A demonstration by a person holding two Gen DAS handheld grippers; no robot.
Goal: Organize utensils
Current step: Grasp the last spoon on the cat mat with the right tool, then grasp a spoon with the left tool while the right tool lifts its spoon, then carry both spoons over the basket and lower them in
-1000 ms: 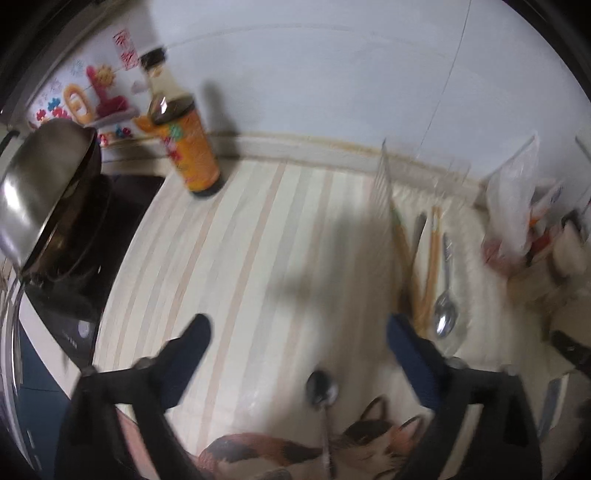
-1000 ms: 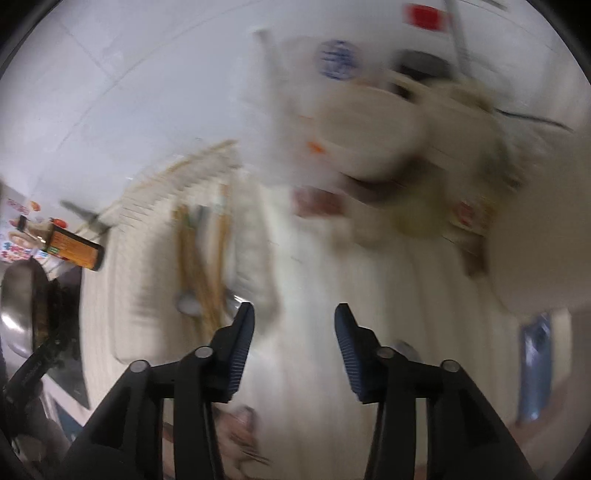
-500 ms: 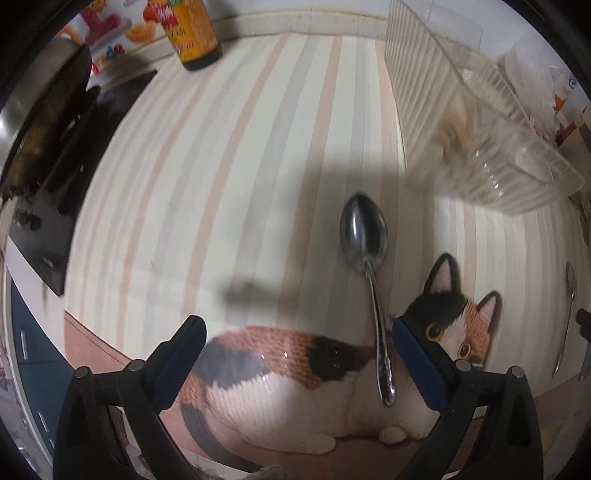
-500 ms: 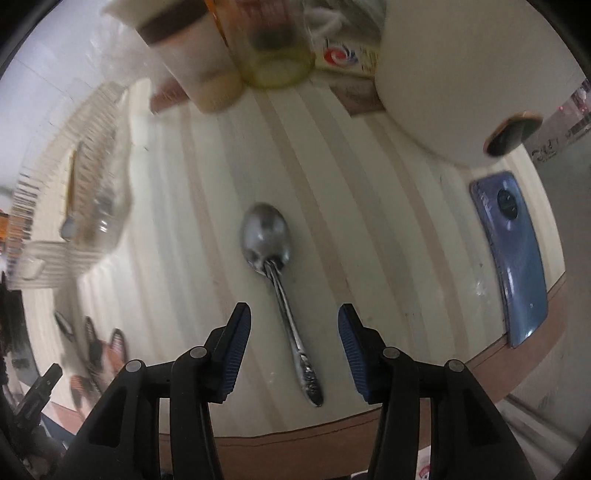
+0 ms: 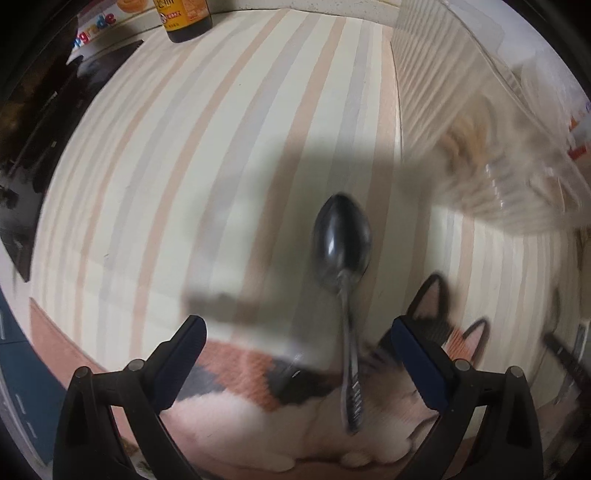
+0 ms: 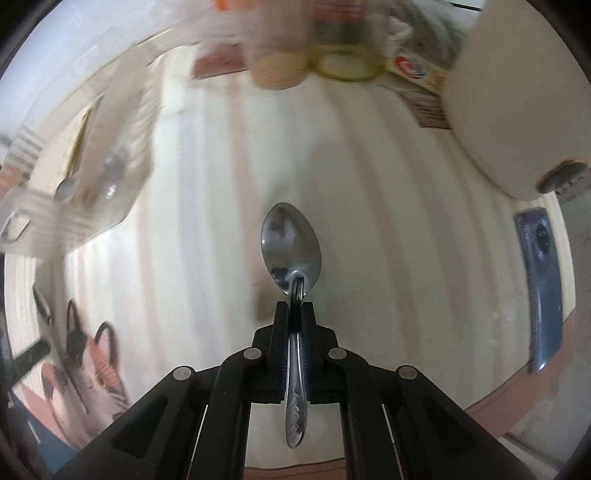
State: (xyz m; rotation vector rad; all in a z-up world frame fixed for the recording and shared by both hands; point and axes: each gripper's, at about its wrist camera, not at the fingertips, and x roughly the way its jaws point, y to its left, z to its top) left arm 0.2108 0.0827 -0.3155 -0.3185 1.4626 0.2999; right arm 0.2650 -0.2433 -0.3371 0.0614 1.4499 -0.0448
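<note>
On the striped, cat-printed mat, at the left of the scene, a steel spoon is framed by the left gripper, whose blue-padded jaws are spread wide to either side of the handle with nothing touched. That spoon lies bowl away from the camera, its handle end over the cat picture. Farther right, a clear ribbed utensil tray is seen, with what appear to be chopsticks and a spoon inside, though blur makes the contents uncertain.

To the right, a second spoon is pinched at its neck by the right gripper; the jaws are closing on it, and the pads already look pressed against the metal. A blue phone lies near the mat's right edge.

The pick-up step is judged to be in hand for both spoons. Next, the left jaws would need to be closed squarely on the handle, and both spoons lifted clear and carried to the tray.

Little writing can be read: "grade" in coloured letters on a sticker at far left; the label of the dark sauce bottle is not legible.
</note>
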